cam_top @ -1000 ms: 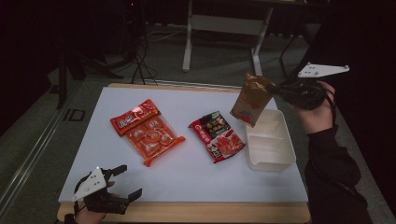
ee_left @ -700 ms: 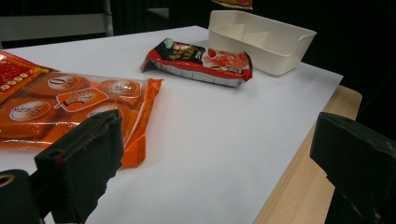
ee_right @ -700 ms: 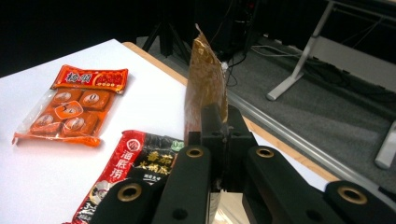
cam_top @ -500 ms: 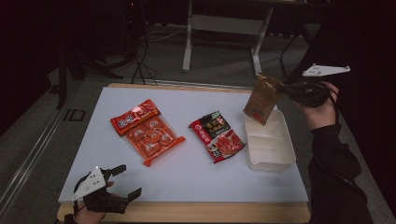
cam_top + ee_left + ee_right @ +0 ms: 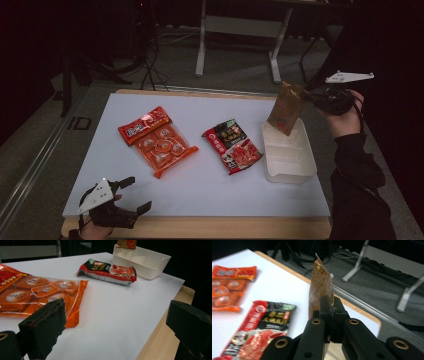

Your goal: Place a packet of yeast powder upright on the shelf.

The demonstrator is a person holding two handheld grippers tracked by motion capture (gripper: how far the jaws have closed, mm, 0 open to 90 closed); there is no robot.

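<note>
White table sheet [image 5: 200, 190] under dim light: the right gripper [image 5: 314, 96], jaws clamped on a crinkled brown foil packet [image 5: 286, 107], hangs it long-axis-down over the far end of the cream plastic divided tray [image 5: 290, 165] (bottom edge apparently inside); the left gripper [image 5: 131, 194] rests wide open and empty, well apart at the near corner.

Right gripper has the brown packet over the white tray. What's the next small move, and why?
Probably lower it: the right gripper is shut on the brown packet, which hangs tilted over the far end of the white tray, not yet resting inside. Then open the jaws.
</note>
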